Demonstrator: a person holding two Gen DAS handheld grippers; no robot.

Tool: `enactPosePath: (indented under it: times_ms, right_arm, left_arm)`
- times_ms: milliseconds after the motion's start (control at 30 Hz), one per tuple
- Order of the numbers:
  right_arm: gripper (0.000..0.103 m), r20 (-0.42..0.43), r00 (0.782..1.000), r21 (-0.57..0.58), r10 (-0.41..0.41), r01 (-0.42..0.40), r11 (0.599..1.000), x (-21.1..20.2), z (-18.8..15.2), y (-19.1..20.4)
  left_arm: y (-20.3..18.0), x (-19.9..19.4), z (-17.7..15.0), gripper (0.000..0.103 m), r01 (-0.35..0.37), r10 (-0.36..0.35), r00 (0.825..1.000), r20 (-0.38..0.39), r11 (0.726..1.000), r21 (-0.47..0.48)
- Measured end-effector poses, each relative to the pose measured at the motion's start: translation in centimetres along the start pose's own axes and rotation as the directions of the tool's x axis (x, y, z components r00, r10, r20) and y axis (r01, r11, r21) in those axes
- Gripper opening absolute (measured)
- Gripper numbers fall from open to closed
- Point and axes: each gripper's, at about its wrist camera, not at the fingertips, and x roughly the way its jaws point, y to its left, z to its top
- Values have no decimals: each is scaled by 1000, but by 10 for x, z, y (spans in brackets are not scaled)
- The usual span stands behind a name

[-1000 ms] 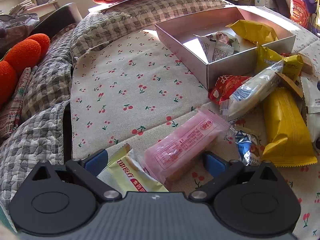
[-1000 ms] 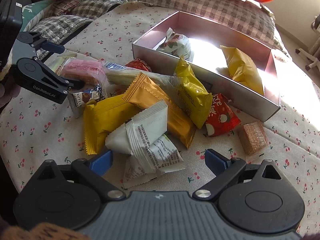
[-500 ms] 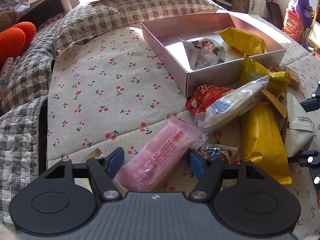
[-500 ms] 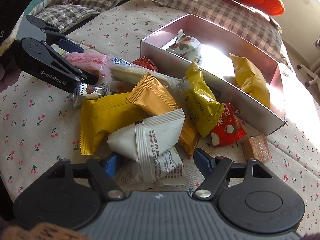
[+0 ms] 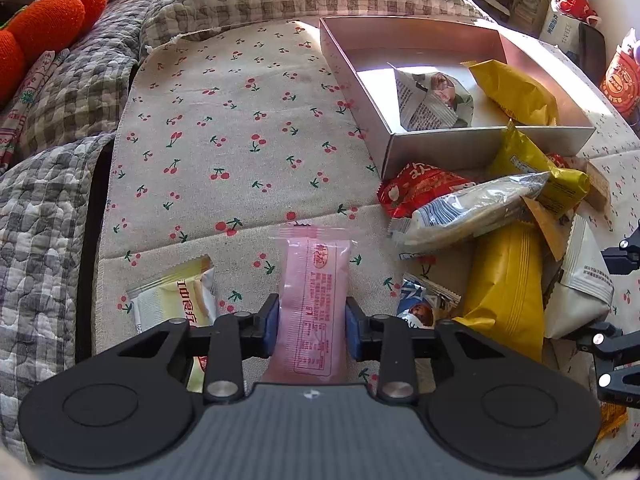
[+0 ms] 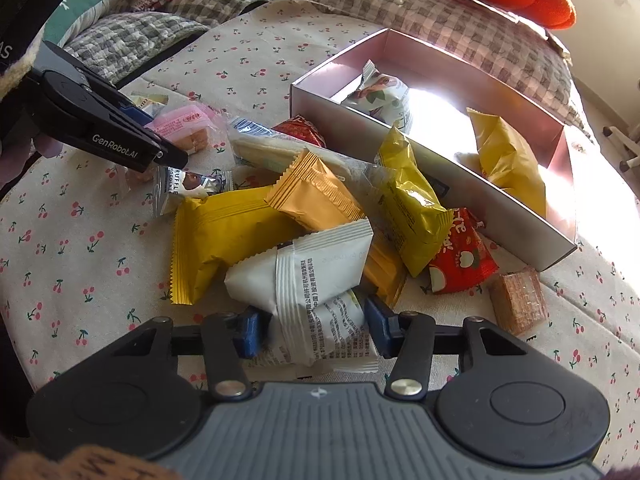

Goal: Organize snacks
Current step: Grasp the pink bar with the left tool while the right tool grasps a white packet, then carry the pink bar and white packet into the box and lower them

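My left gripper (image 5: 312, 326) is shut on a pink snack packet (image 5: 314, 300), its blue pads pressing both long sides, just above the cherry-print cloth. The same packet shows in the right wrist view (image 6: 184, 128) beside the left gripper (image 6: 132, 140). My right gripper (image 6: 312, 330) has closed on a white snack packet (image 6: 312, 280) at the near edge of the snack pile. The silver box (image 5: 460, 148) holds a printed white packet (image 5: 436, 100) and a yellow packet (image 5: 512, 92); the box also shows in the right wrist view (image 6: 400, 148).
A pale yellow packet (image 5: 176, 300) lies left of the left gripper. The pile holds a large yellow packet (image 6: 224, 236), an orange one (image 6: 316, 196), red ones (image 6: 460, 256), a long clear one (image 5: 468, 212) and a brown wafer block (image 6: 518, 300). Quilted blankets and orange cushions (image 5: 44, 32) surround the cloth.
The left jaws have narrowed from wide open to gripping the pink packet, which now points straight ahead. The right jaws have closed in onto the white packet.
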Motion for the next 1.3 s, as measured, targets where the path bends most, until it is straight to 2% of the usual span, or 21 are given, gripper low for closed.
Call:
enactPosePath:
  times_ms: [233, 600, 967, 1300]
  right_arm:
    - [44, 10, 1000, -1, 17, -17, 1000, -6, 1, 1]
    - [44, 25, 998, 28, 60, -60, 998, -21, 3, -1]
    - [44, 93, 990, 88, 108, -116, 989, -46, 13, -12]
    - [44, 178, 982, 204, 67, -104, 973, -61, 30, -48]
  left_arm:
    - [-1, -4, 1, 38, -21, 20, 1000, -22, 998, -62]
    - [-8, -24, 2, 38, -21, 22, 1000, 8, 994, -107]
    - [-18, -49, 12, 38, 17, -6, 997, 76, 989, -145]
    - [-34, -59, 34, 38, 45, -16, 990, 142, 979, -197]
